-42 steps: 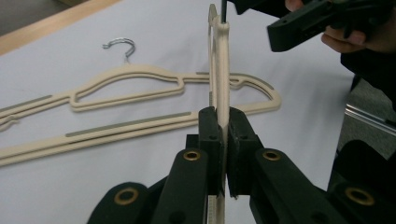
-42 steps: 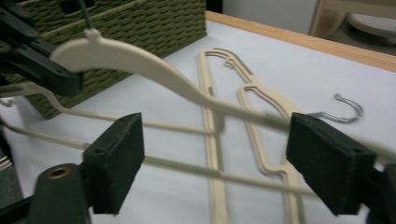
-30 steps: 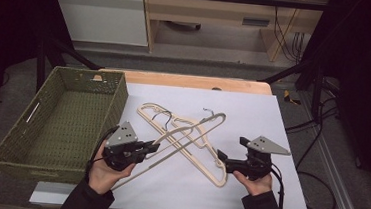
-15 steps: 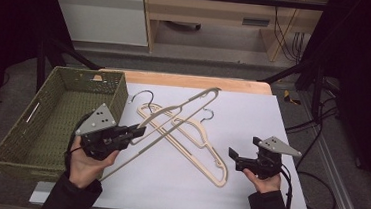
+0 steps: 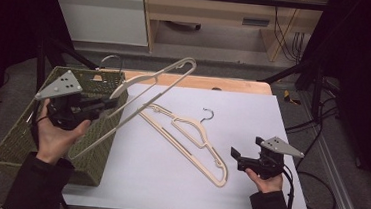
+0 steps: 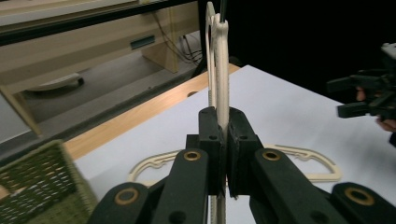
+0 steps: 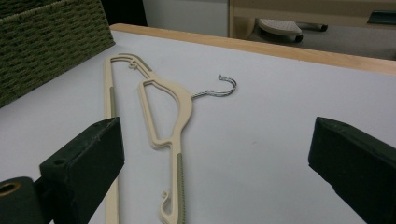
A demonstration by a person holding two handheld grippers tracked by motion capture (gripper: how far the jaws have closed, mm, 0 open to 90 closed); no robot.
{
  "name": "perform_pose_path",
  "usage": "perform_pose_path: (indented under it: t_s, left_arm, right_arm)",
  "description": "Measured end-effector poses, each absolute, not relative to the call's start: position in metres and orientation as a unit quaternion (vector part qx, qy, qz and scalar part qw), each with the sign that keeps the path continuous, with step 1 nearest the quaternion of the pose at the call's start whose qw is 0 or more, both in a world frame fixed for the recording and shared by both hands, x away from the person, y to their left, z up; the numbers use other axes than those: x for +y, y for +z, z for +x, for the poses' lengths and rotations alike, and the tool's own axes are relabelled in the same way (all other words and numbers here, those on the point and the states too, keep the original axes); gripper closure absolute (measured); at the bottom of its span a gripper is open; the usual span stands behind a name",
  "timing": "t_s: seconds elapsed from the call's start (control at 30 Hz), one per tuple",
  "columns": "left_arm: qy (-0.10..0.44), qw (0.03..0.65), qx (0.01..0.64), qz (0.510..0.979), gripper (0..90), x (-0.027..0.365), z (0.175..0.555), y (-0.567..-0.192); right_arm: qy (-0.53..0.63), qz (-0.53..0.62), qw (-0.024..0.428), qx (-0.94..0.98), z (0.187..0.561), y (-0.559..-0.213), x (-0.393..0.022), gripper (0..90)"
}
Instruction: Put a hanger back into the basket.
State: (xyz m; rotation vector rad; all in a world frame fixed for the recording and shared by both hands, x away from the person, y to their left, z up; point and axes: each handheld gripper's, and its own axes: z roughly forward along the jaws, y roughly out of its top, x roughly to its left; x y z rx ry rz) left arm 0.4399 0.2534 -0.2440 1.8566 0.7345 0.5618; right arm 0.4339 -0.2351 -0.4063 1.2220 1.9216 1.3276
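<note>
Two hangers (image 5: 147, 84) (image 5: 191, 137) — one basket (image 5: 25, 139) — two grippers (image 5: 104, 105) (image 5: 235, 158).

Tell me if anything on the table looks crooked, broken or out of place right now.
Nothing looks damaged or spilled. One beige hanger lies flat but diagonal across the white table. The left gripper holds a second hanger tilted in the air beside the woven basket. The right gripper hovers open.

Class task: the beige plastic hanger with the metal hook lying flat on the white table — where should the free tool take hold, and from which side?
Grip the beige plastic hanger on its near, straight bar, coming down from above with the right tool: it lies flat and the thin bar fits open jaws.
</note>
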Motion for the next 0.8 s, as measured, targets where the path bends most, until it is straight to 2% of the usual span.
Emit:
perform_pose_path:
  t_s: [0.43,0.8]
  left_arm:
    - [0.253,0.465,0.364,0.767,86.1,0.323,0.475,-0.257]
    - [0.260,0.445,0.401,0.757,86.0,0.367,0.486,-0.278]
  right_arm:
    - [0.486,0.450,0.248,0.707,0.435,-0.407,-0.233,4.8]
    - [0.485,0.449,0.248,0.709,0.435,-0.408,-0.232,4.8]
